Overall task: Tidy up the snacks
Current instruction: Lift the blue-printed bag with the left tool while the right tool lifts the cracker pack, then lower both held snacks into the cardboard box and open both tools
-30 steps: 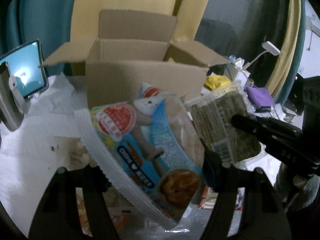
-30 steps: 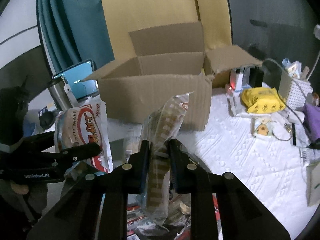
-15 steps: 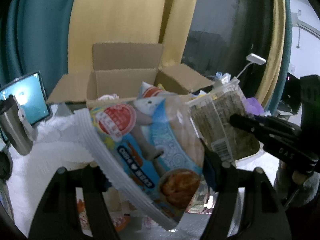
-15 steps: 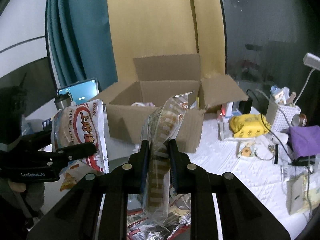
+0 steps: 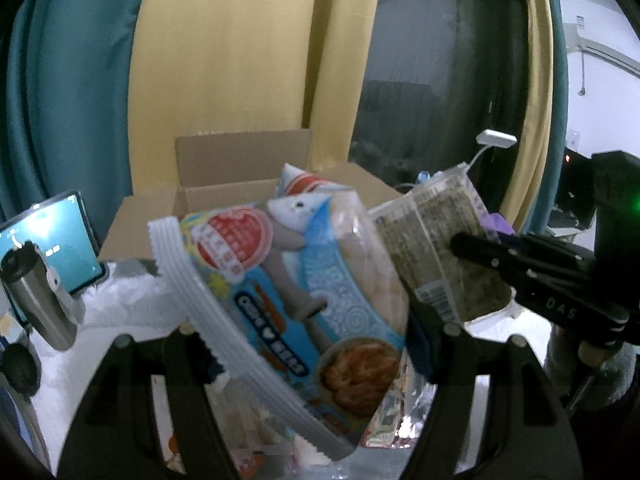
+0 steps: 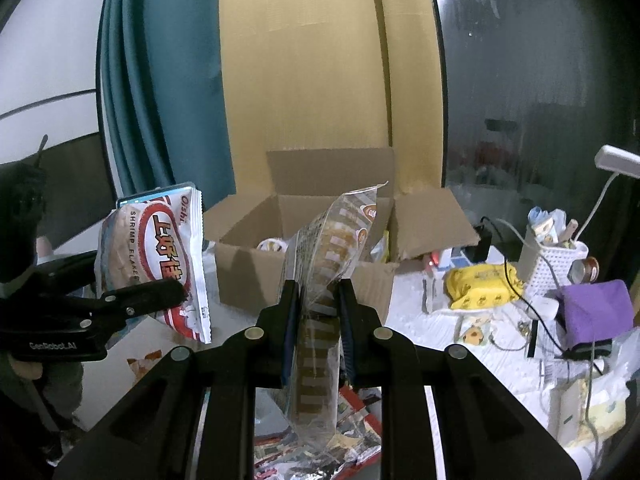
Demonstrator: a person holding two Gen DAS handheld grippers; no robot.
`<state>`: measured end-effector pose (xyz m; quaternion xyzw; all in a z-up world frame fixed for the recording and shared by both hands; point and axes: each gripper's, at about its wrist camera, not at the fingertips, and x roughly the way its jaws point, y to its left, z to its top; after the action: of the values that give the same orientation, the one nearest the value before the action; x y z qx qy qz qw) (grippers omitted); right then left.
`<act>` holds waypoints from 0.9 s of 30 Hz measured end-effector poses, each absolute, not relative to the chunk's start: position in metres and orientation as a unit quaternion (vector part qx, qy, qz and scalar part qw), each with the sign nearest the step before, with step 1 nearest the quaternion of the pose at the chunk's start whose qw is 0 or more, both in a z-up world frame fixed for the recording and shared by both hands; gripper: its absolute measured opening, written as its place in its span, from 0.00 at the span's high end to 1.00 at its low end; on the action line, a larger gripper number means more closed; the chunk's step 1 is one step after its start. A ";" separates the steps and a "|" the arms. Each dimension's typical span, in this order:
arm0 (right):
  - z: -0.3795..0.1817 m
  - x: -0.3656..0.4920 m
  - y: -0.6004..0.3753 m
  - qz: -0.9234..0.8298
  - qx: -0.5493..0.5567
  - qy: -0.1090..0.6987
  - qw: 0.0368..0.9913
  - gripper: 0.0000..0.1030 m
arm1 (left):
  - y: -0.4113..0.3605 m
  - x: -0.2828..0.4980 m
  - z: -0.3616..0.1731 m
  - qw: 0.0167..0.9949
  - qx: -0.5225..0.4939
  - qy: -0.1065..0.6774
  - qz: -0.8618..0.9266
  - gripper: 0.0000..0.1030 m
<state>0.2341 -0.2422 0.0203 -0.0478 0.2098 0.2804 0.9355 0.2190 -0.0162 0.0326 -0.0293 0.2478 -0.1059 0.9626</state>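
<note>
- The left gripper (image 5: pixel 308 356) is clamped on a blue-and-white bag of shrimp chips (image 5: pixel 304 280); the puffy bag fills the gap between its two fingers and stands up past the tips, tilted to the left.
- From the other side, that same bag shows its red-and-white face, with one black finger (image 6: pixel 152 294) pressed across its lower part.
- The right gripper (image 6: pixel 318 320) has its jaws pressed nearly together, pinching a clear packet of wafers (image 6: pixel 326 276) edge-on. The packet rises above the fingertips and hangs down below them as well.
- Seen from the left gripper, the wafer packet sits just to the right of the chip bag, touching or nearly touching it; I cannot tell which.
- A cardboard box (image 6: pixel 256 276) stands beyond both grippers with all four flaps open. Both held packs are in front of its near wall and above it, not inside.
- A few things lie in the box, too hidden to name.
- Under the right gripper, loose snack wrappers (image 6: pixel 356 436) lie scattered on the white tablecloth (image 6: pixel 404 320).
- Off to the right of that gripper are a yellow pack (image 6: pixel 480 286), a white basket (image 6: pixel 554 264) and a purple cloth (image 6: pixel 596 304).
- To the left of the left gripper are a steel flask (image 5: pixel 38 292) and a lit tablet (image 5: pixel 52 240).
</note>
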 end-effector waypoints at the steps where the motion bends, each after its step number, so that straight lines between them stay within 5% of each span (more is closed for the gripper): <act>1: 0.022 0.235 -0.243 0.280 -0.048 0.208 0.936 0.80 | -0.016 0.220 0.035 0.963 -0.027 0.246 -0.106 0.31; 27: 0.052 0.327 -0.219 0.268 -0.052 0.193 0.942 0.80 | 0.023 0.306 0.056 0.976 -0.009 0.203 -0.082 0.31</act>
<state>0.3268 -0.2195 0.0523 -0.0525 0.1926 0.2683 0.9424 0.3060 0.0226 0.0562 -0.0093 0.2031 -0.0823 0.9757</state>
